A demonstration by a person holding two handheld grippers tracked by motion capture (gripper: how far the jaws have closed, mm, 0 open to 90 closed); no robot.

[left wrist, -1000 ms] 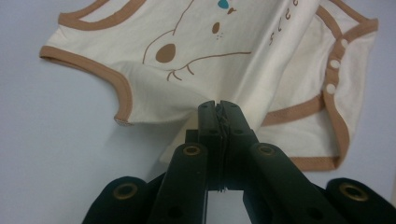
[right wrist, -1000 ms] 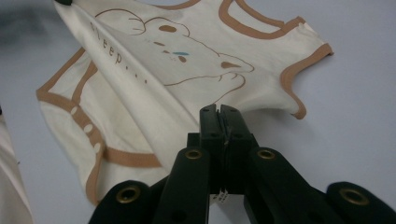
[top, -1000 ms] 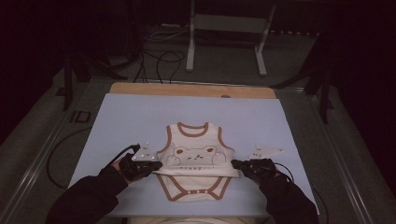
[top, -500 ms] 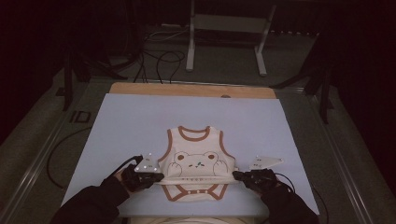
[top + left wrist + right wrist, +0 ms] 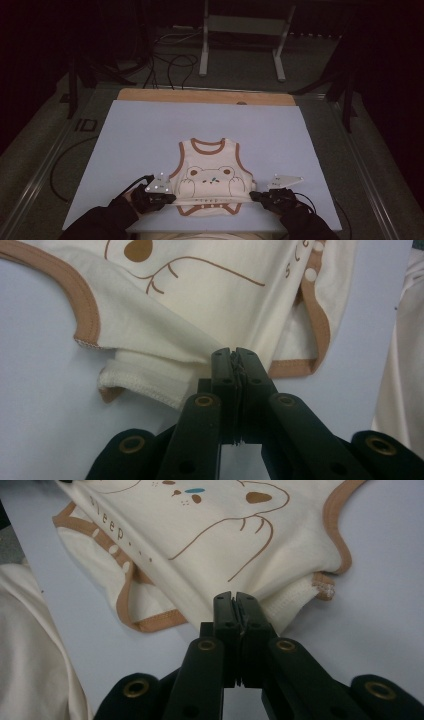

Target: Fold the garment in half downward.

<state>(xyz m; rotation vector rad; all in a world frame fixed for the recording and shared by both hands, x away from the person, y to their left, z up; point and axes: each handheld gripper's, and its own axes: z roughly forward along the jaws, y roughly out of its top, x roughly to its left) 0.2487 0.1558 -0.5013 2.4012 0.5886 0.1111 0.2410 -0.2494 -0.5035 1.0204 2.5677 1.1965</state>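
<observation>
bench [image 5: 140, 130] w/ pale blue sheet, baby bodysuit [image 5: 212, 175] lying face up near my edge, neck opening pointing away from me. cream fabric, brown trim, bear print + small lettering across the lower front. lower part looks folded over along a crosswise line btwn my two hands.

my left hand-held gripper [image 5: 170, 196] at the garment's left side, jaws pressed together on a pinch of cream fabric [image 5: 200, 347] just by the side seam. my right hand-held gripper [image 5: 255, 195] at the right side, jaws likewise clamped on the fabric edge [image 5: 260, 597]. both rest low on the sheet, well apart, bodysuit stretched btwn them. snap row visible near the brown hem [image 5: 120, 560].
</observation>
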